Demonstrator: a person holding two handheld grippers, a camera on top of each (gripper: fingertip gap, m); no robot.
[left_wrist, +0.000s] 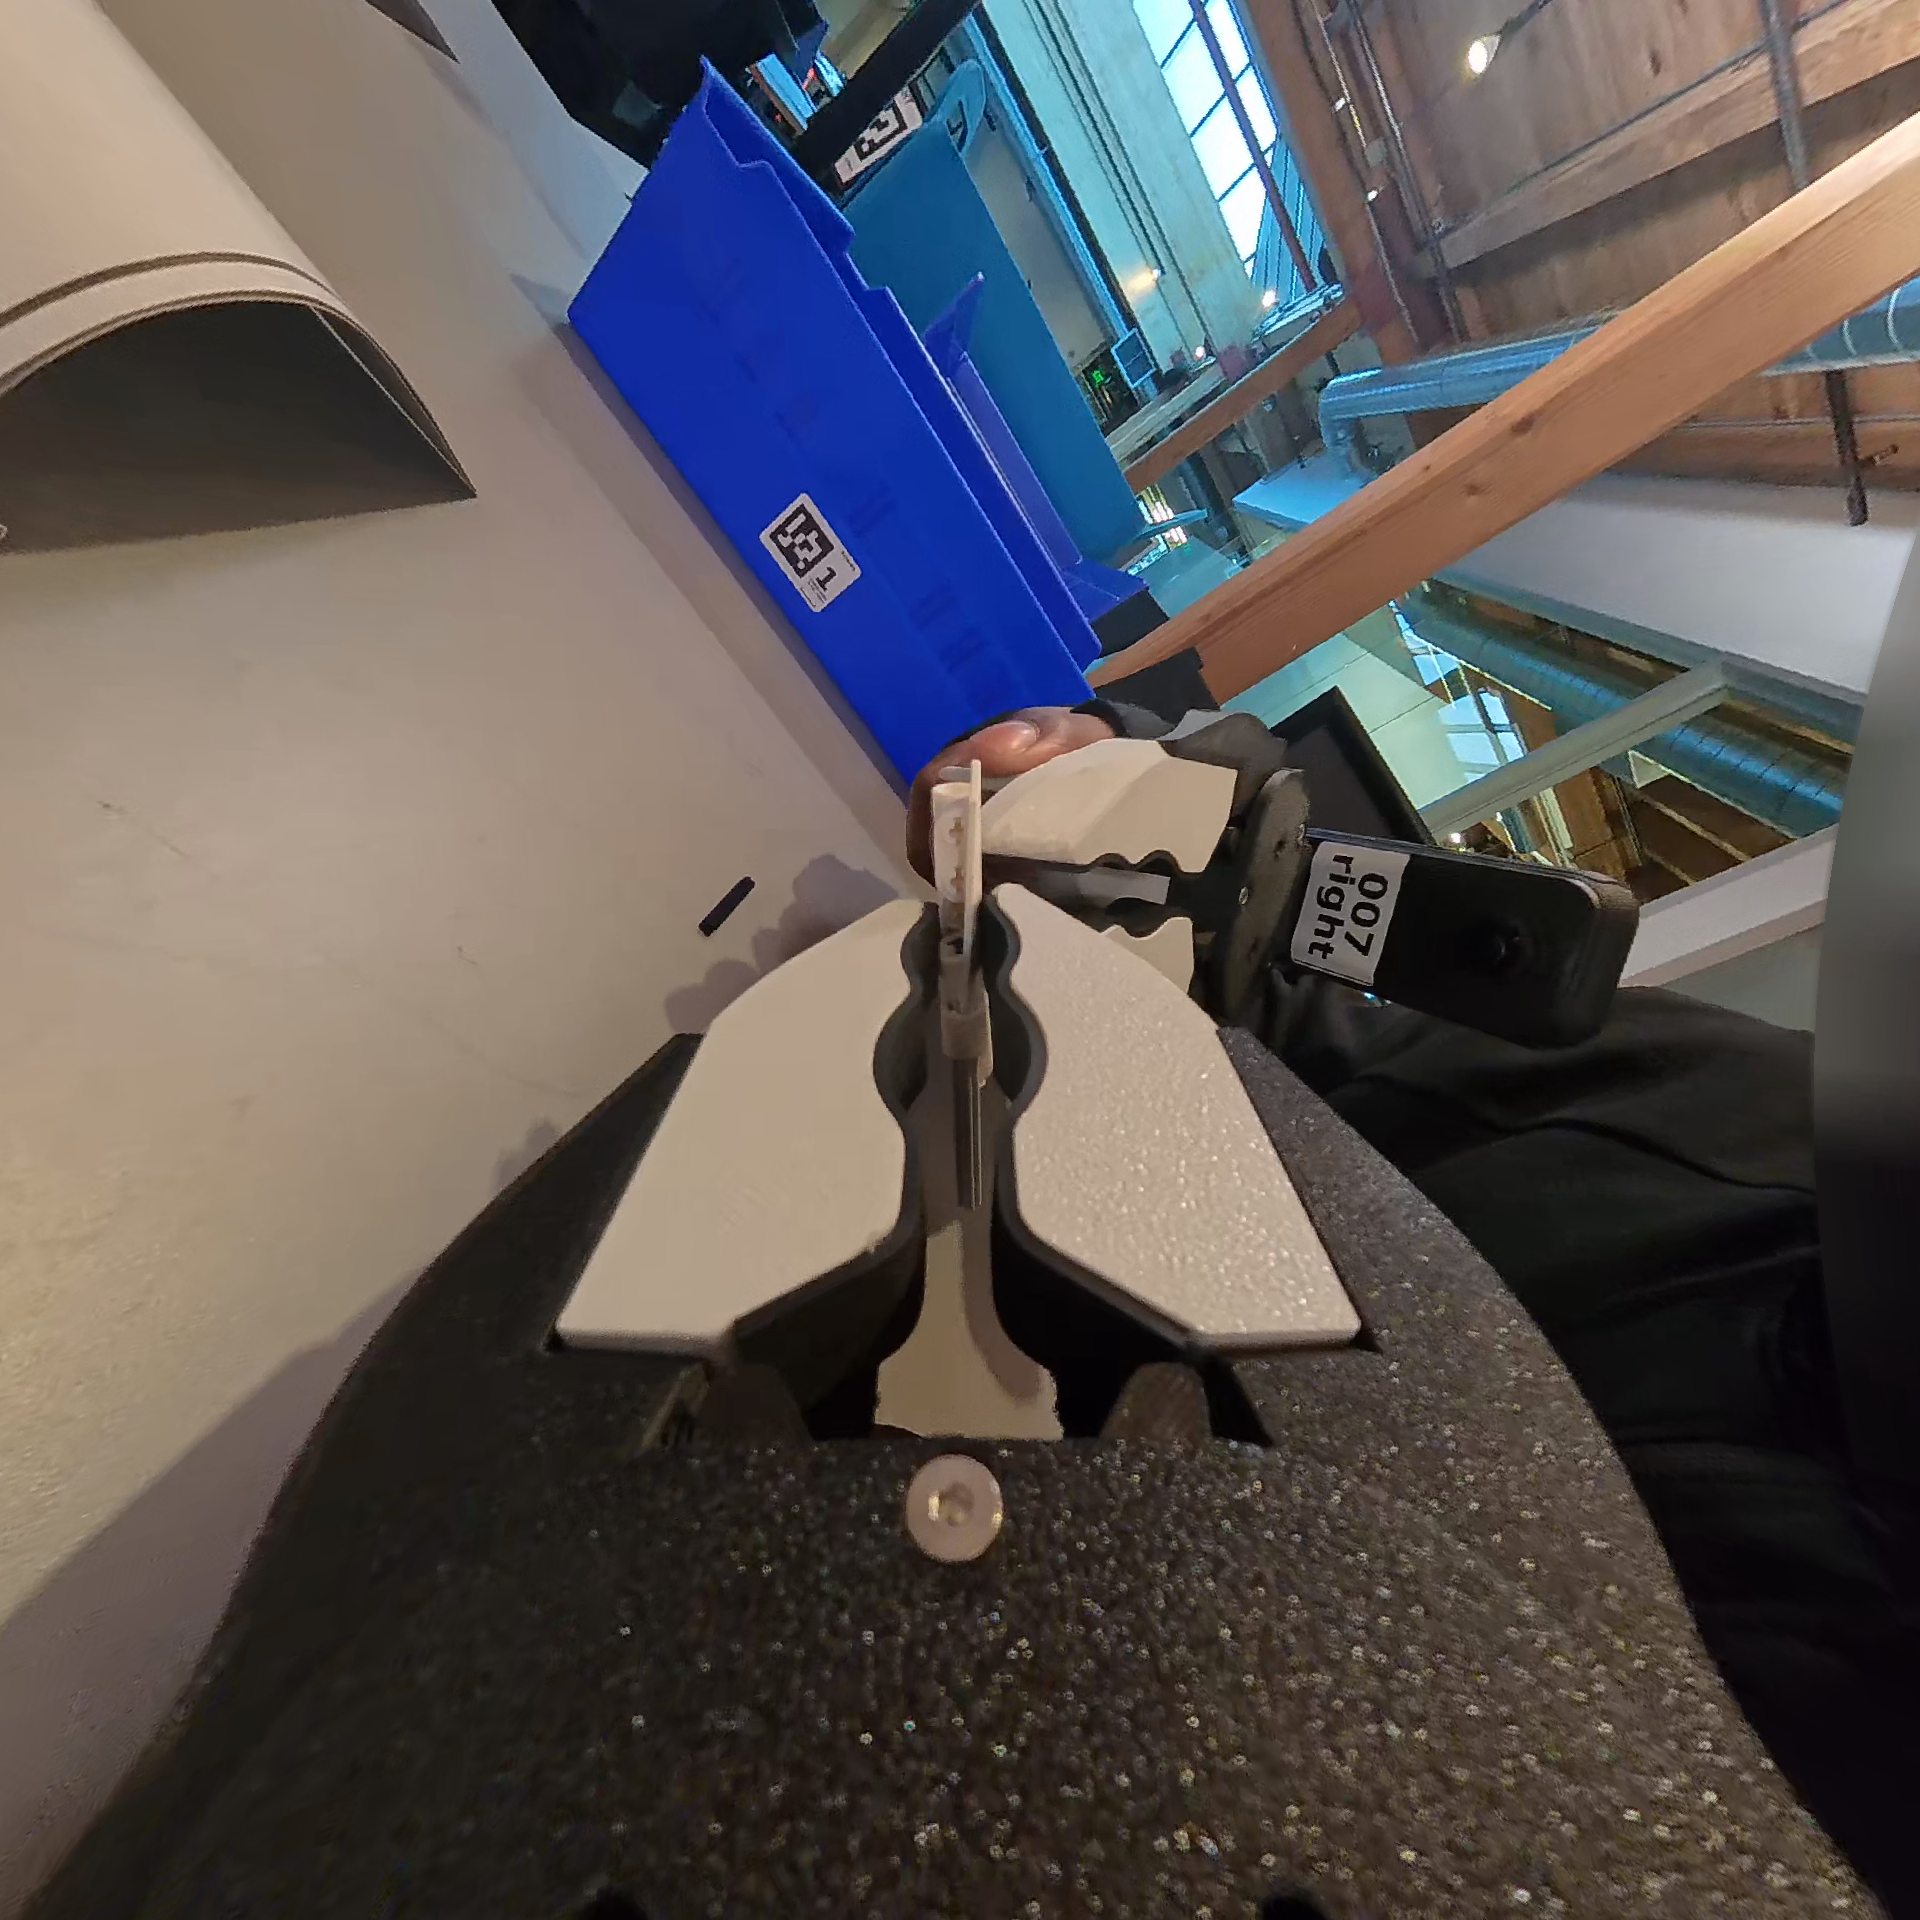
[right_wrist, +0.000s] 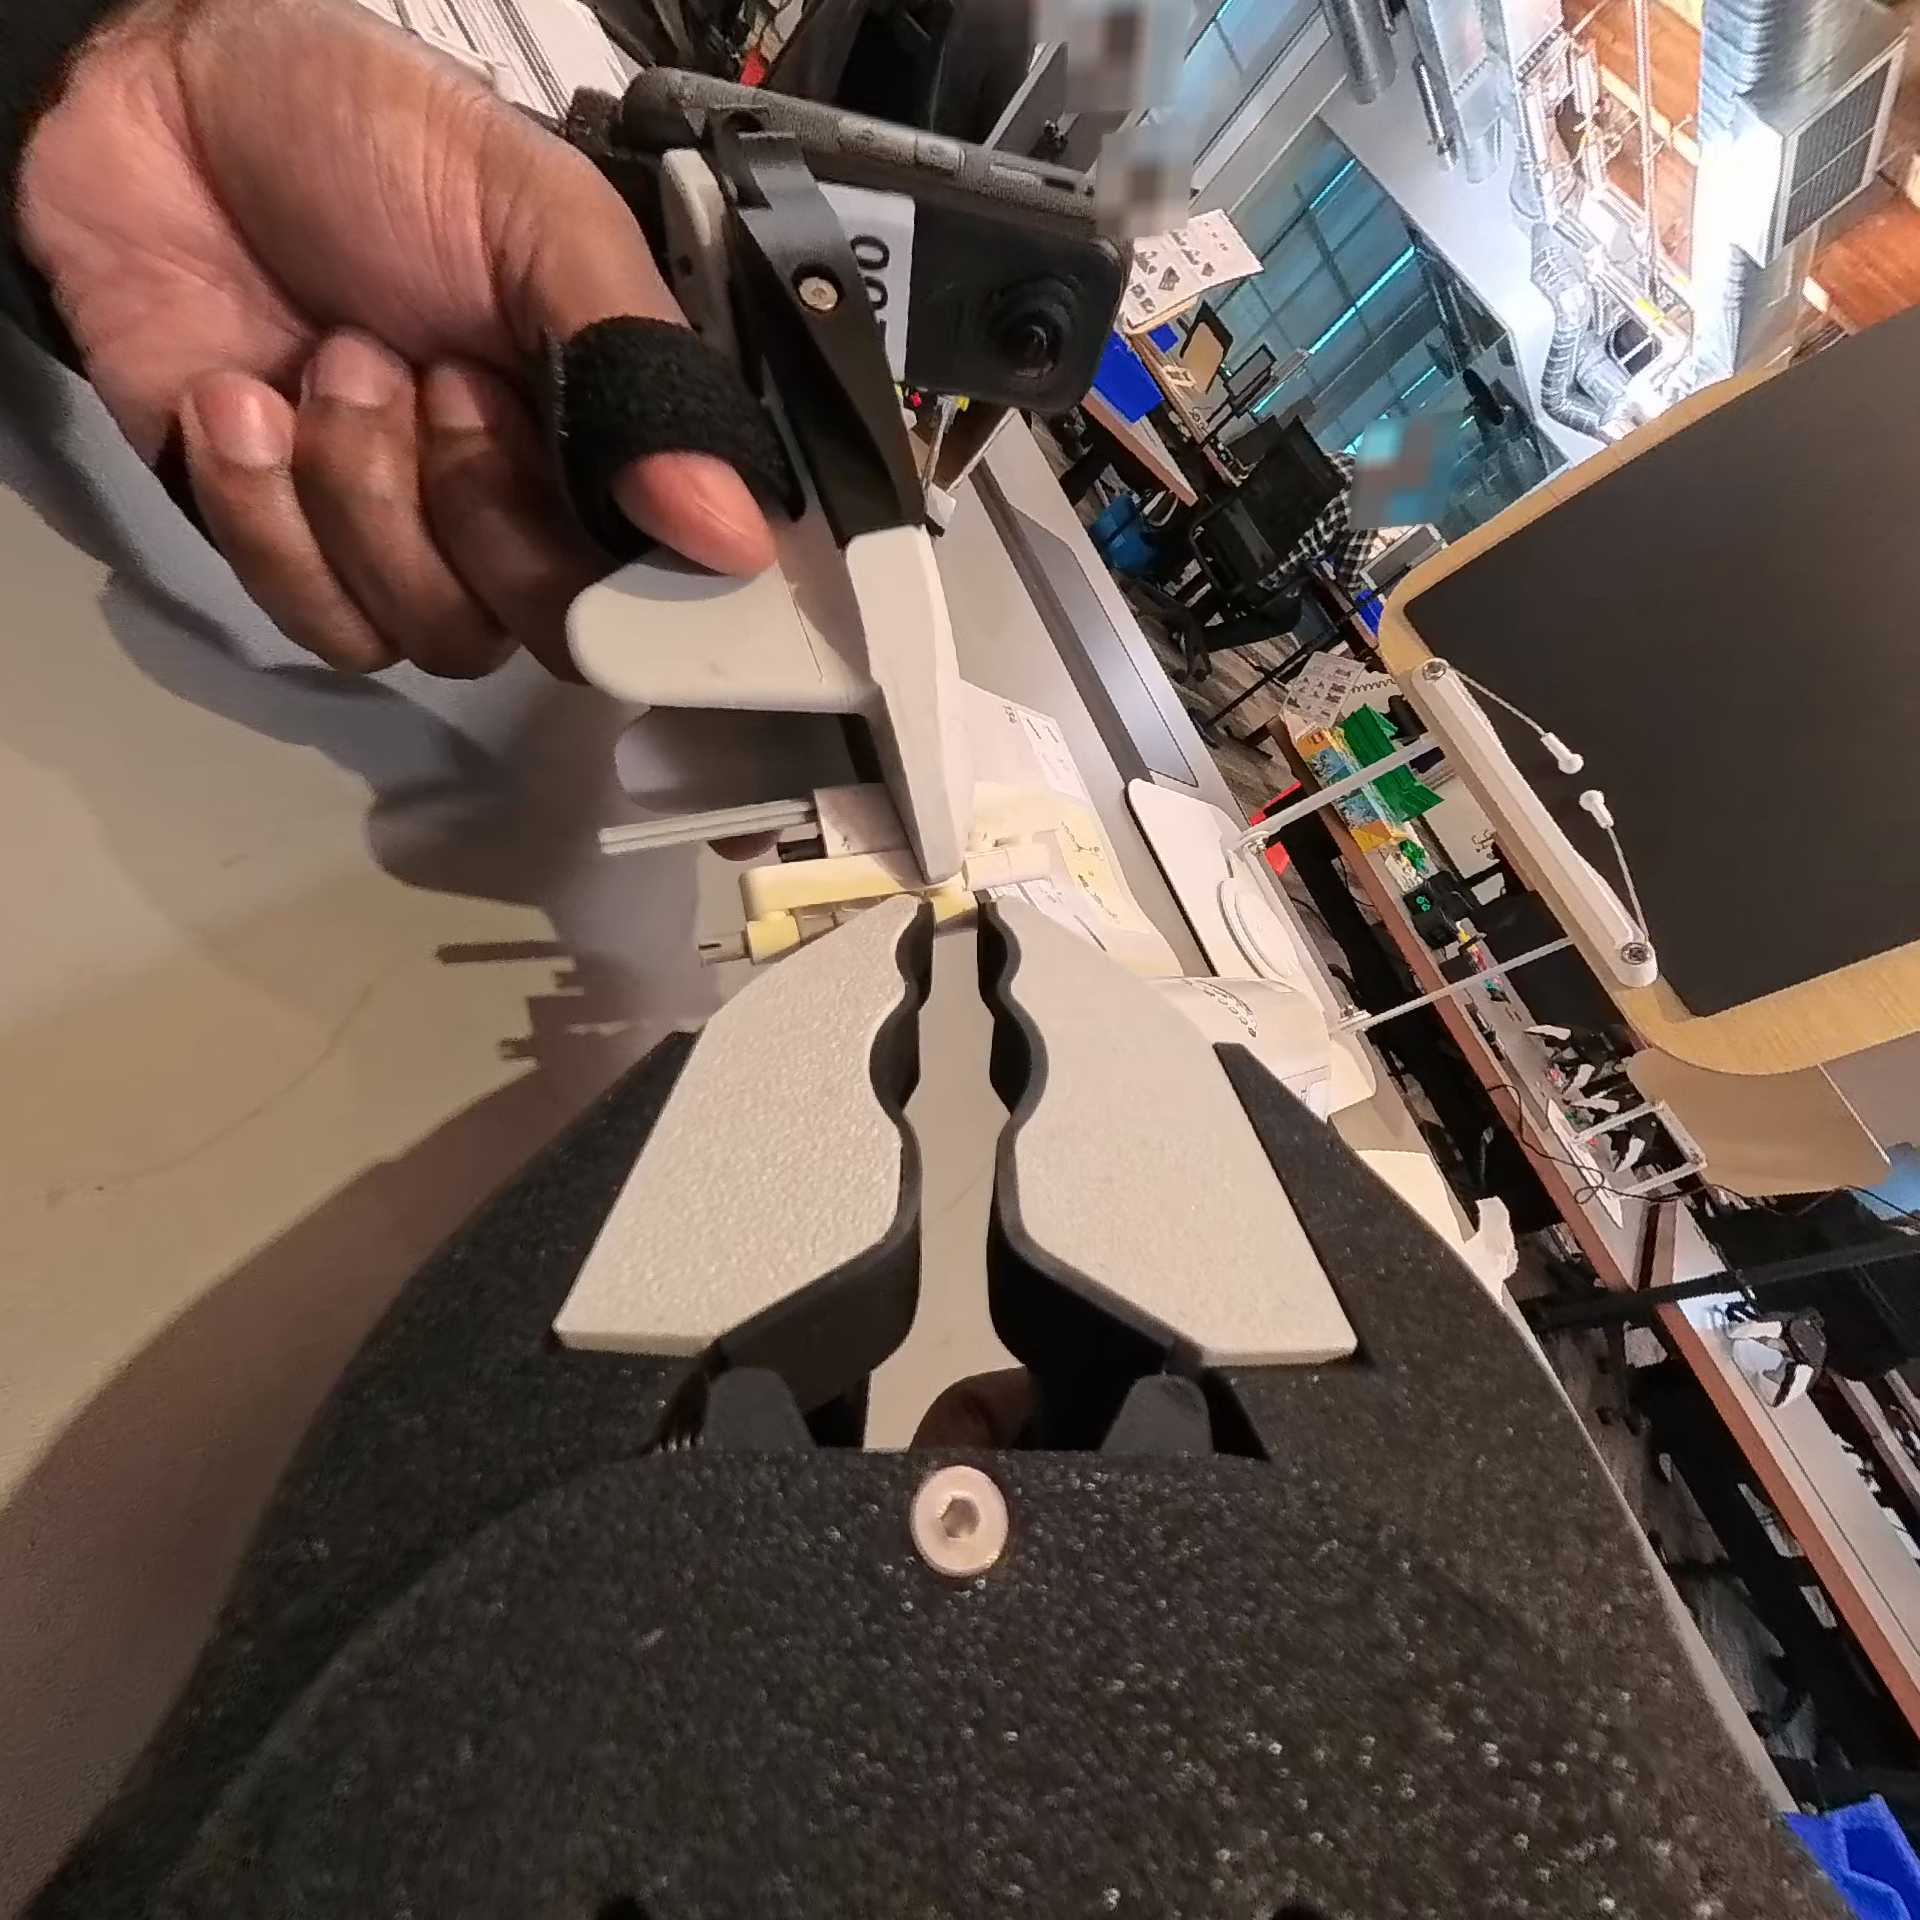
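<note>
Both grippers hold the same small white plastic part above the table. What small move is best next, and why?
Probably keep the left gripper still and ease the right gripper slowly. Both are shut on one thin white part, crossing at right angles, so a quick pull could bend it. A small dark piece lies on the table.

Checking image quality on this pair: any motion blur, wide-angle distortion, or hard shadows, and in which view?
Left wrist view: sharp; wide-angle bending curves the wooden beam; soft gripper shadows on the table beside the small white part. Right wrist view: the hand and table shadows smear slightly; the background bows strongly; patches of mosaic up top.
</note>
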